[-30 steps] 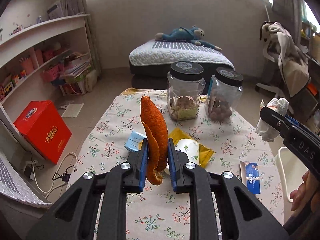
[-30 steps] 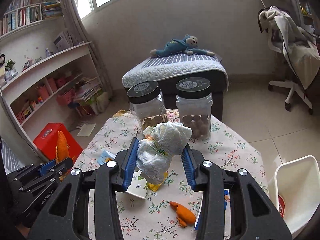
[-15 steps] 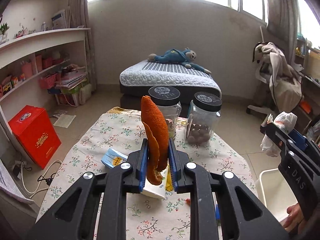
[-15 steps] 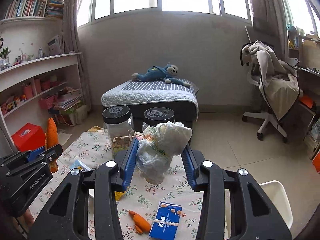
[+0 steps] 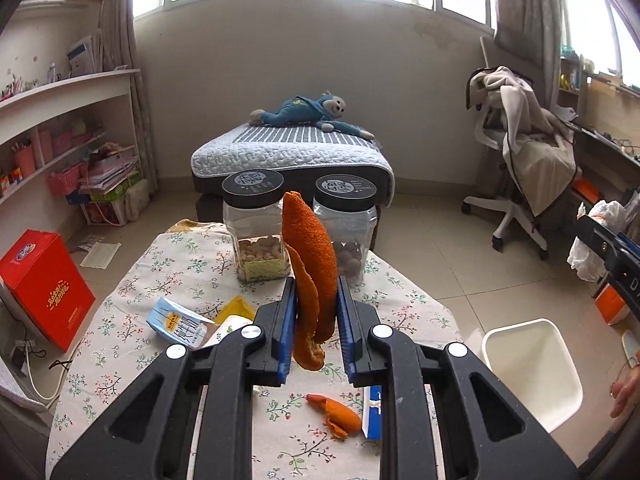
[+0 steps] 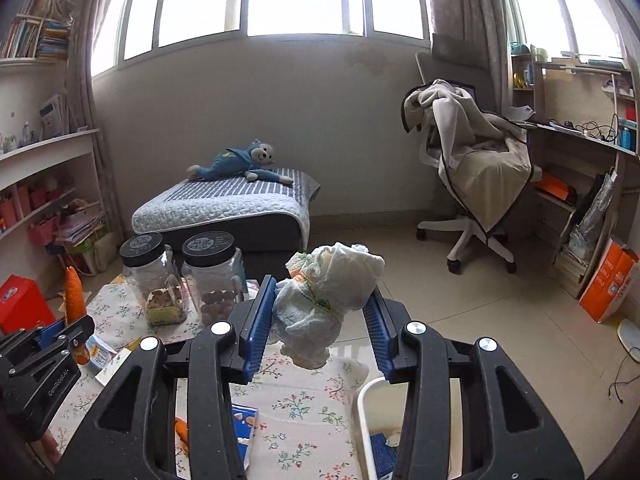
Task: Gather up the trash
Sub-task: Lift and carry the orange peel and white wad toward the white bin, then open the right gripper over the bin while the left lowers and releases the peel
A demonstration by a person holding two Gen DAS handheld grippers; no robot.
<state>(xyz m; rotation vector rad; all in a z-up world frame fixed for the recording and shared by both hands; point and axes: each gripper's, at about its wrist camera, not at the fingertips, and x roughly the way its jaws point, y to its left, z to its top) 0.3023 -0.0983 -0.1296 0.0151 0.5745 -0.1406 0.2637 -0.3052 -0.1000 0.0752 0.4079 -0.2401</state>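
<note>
Gripping a long strip of orange peel (image 5: 310, 264), the left gripper (image 5: 316, 328) has its blue pads pressed against the strip from both sides, so the peel stands upright and pokes well above the fingertips. It hangs above a table (image 5: 168, 276) covered in a floral cloth. The right gripper (image 6: 318, 324) is clamped on a crumpled white wad (image 6: 326, 296) with a bit of printed wrapper in it; the wad fills the gap between the pads and bulges out above them. In the left wrist view this gripper shows at the right edge, out beyond the table's side and above the floor.

On the table, two clear jars (image 5: 256, 232) with black lids stand side by side at the far end, one with pale nuts and the other with darker round ones. Nearer lie a small blue-and-white carton (image 5: 180, 322), a yellow packet (image 5: 236, 308) beside it, a second piece of peel (image 5: 336, 414) and a blue box (image 6: 244, 424) just beside that piece. A white bin (image 5: 532, 368) sits on the floor just off the table's right side; in the right wrist view its rim is under the right gripper, with something blue and something white inside.

Beyond the table are a low bed (image 5: 292, 152) with a blue plush monkey (image 5: 308, 114) lying on it and a chair (image 6: 476, 168) draped with a blanket.
</note>
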